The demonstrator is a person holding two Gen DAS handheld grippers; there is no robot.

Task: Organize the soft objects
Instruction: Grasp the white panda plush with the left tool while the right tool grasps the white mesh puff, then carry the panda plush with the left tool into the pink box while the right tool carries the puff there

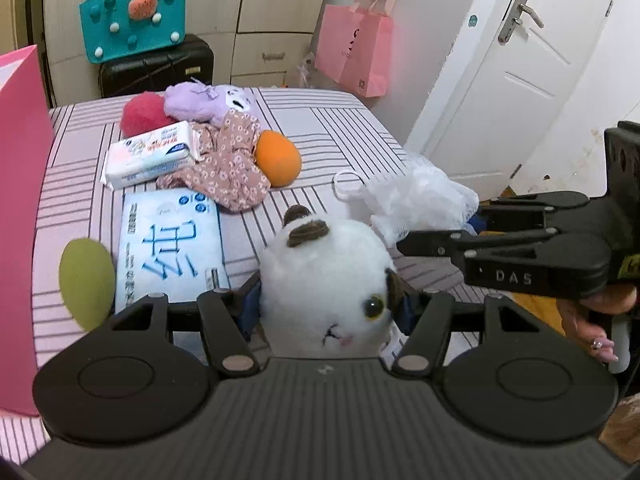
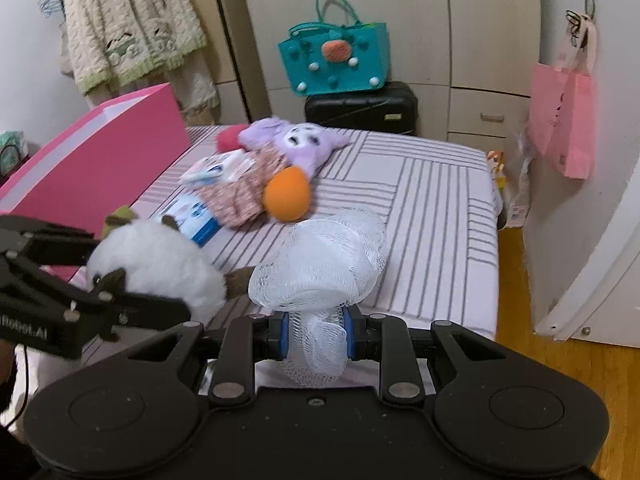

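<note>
Both grippers carry something, so two soft things can go to the bin in one trip. The left gripper (image 1: 326,300) pinches the white plush (image 1: 324,280) by its sides, the blue pads sunk into the fur at either flank; a round, yielding body like this is probably best held across its middle, where the pads find bulk to bite on. The right gripper (image 2: 314,336) has its jaws pressed close together on the neck of the white mesh pouf (image 2: 320,264), whose ruffled ball blooms above the pads; gripping the gathered part likely keeps the loose netting from slipping out. The two held things sit side by side above the near edge of the striped bed (image 2: 420,200). The rest of the pile lies further back on the bed: an orange ball (image 1: 278,158), a floral cloth (image 1: 228,164), a purple plush (image 1: 208,102), a red ball (image 1: 142,114), two tissue packs (image 1: 150,156) and a green ball (image 1: 86,282). The pink bin (image 2: 100,156) stands at the bed's left side, the likely destination.
</note>
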